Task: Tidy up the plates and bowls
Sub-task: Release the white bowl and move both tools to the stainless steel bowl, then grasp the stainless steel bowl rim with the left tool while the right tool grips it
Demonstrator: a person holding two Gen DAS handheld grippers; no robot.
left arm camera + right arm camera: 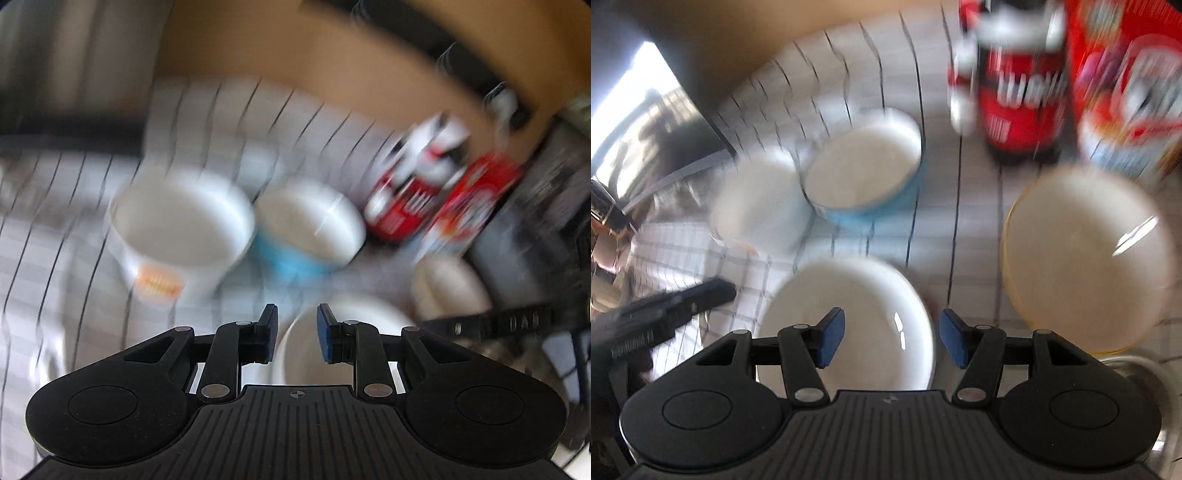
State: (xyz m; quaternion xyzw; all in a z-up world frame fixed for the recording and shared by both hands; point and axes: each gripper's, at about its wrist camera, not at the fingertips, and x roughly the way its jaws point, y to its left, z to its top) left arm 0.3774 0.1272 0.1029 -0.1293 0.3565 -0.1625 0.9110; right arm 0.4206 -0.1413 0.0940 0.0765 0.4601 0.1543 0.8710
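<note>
- Lettering on the red bottle (1023,107) is white and too smeared by blur to read; the red box (1126,81) just right of it carries pictures and print that are equally unreadable.
- The blue bowl (866,166) is white inside, holds nothing, and sits on the checked cloth (960,221) covering the worktop.
- Just left of it stands a white bowl (181,225) with an orange patch on its side, also showing a bare interior.
- A white plate (849,321) lies nearest, directly beneath the right tongs (892,339), whose blue pads (831,339) are spread wide with nothing between them.
- A yellow-rimmed bowl (1086,258) sits to the right of the plate, near the box, with nothing inside.
- The left tongs (297,338) hang released above the plate's edge, gripping nothing.
</note>
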